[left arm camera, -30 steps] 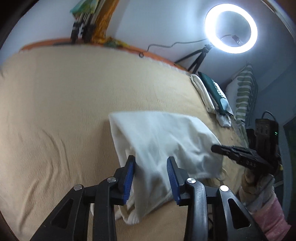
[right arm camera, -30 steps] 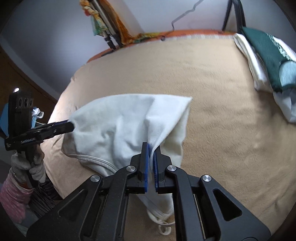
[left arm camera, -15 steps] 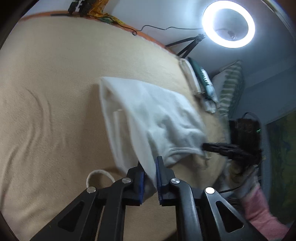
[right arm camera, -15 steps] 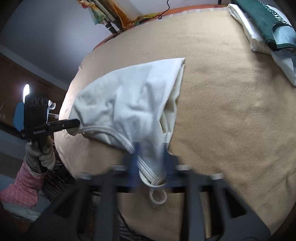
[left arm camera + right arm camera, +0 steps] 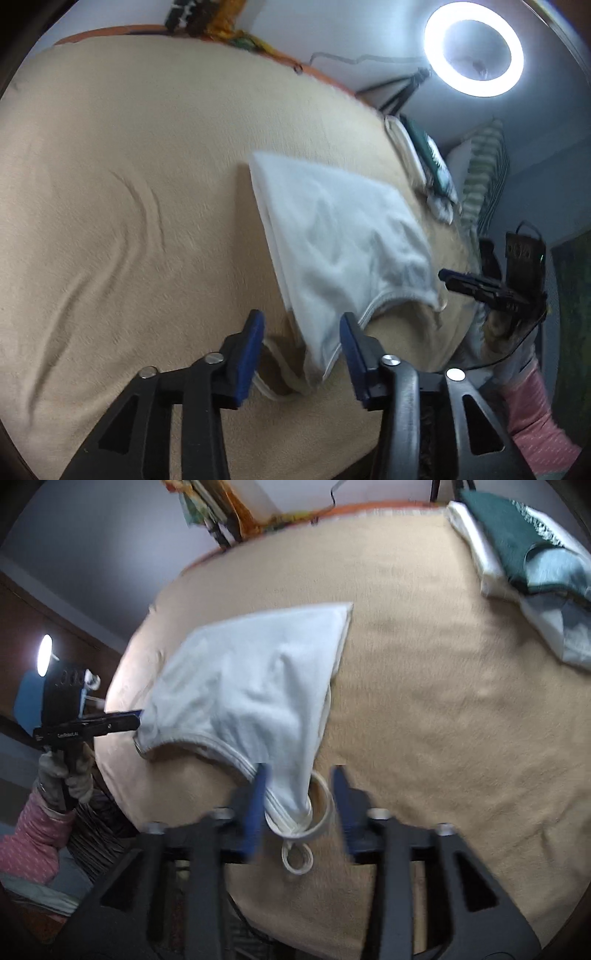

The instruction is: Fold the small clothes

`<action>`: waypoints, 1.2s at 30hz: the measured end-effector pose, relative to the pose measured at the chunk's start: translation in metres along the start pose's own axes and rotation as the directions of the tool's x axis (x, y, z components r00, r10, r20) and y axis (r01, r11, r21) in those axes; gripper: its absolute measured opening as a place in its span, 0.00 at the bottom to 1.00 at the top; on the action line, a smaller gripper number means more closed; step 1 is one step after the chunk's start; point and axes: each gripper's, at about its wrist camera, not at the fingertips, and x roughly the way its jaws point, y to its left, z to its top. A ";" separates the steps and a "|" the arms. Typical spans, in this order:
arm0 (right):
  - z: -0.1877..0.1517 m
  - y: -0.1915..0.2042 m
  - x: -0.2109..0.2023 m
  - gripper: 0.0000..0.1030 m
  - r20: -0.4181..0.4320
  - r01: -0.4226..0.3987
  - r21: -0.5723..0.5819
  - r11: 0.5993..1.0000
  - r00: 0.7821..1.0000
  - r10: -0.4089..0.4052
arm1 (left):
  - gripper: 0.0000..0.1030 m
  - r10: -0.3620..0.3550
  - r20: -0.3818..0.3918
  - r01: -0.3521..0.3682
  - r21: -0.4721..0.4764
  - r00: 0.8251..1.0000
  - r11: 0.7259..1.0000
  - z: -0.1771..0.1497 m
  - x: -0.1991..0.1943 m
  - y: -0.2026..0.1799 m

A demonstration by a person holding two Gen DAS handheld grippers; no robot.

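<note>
In the left wrist view, the left claw (image 5: 301,345) sits at 6 o'clock with its blue pads spread and opening; the lower corner of the white garment (image 5: 340,236) lies between them but neither pad presses it. The garment lies on the tan blanket (image 5: 110,184) of the bed, running from that corner up toward 12 o'clock. Its other near corner reaches toward 3 o'clock, where the right claw (image 5: 443,275) points at its tip.

In the right wrist view, the right claw (image 5: 299,801) is also spread and opening, with the garment's bunched strap end (image 5: 295,812) and a loose loop between the pads, not pinched.

The fold looks only half settled, with the hem arched and layers uneven. As I judge it, a retreating pad could snag the strap loop and drag the corner open, undoing the fold. The blanket is soft and rippled, so any tug may shift the whole piece.

Farther off, at about 1 o'clock, a stack of folded clothes (image 5: 524,554) lies well apart.
</note>
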 end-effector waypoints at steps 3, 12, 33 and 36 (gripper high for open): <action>0.014 -0.013 -0.010 0.56 0.093 -0.092 0.048 0.995 0.992 0.088 | 0.58 -0.014 0.069 0.017 -0.040 0.997 0.999 0.013 -0.008 0.010; 0.028 -0.059 0.048 0.56 0.111 -0.241 0.239 0.941 0.969 0.220 | 0.57 -0.130 0.045 0.136 -0.182 0.991 0.974 0.031 0.038 0.034; 0.050 -0.008 0.057 0.11 0.164 -0.133 0.029 0.991 0.978 0.127 | 0.09 0.046 0.184 -0.059 0.067 0.982 0.996 0.046 0.049 -0.029; 0.049 0.012 0.042 0.11 0.199 -0.062 -0.038 0.997 0.978 0.068 | 0.08 0.078 0.231 -0.109 0.126 0.970 0.986 0.042 0.039 -0.049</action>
